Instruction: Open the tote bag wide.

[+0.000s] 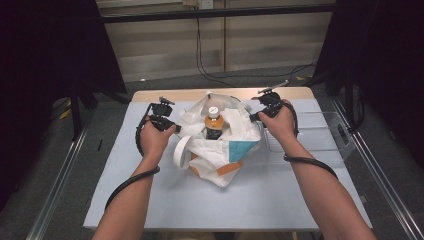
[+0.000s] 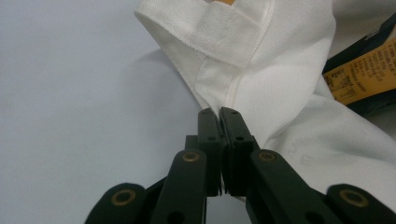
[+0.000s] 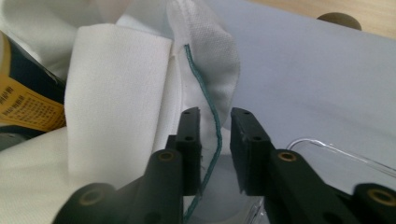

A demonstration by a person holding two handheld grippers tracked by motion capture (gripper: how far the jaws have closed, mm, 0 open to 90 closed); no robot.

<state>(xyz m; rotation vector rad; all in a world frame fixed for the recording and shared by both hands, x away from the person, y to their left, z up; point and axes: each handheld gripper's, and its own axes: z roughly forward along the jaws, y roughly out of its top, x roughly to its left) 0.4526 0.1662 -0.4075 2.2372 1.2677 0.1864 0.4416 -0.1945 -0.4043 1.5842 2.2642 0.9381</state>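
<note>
Close beside the bag [image 1: 220,150] lies a clear tray [image 1: 320,131].

Bag [image 1: 220,150]: middle of table [image 1: 150,200].
Bottle [image 1: 213,122]: upright inside bag.
Tray [image 1: 320,135]: right of bag.

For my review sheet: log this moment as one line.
left gripper shut on white cloth bag edge | right gripper open, bag's green-stitched seam between jaws | bottle upright in bag | grey table

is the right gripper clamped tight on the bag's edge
No, the right gripper has a gap between its jaws, with the bag edge loose between them.
</note>
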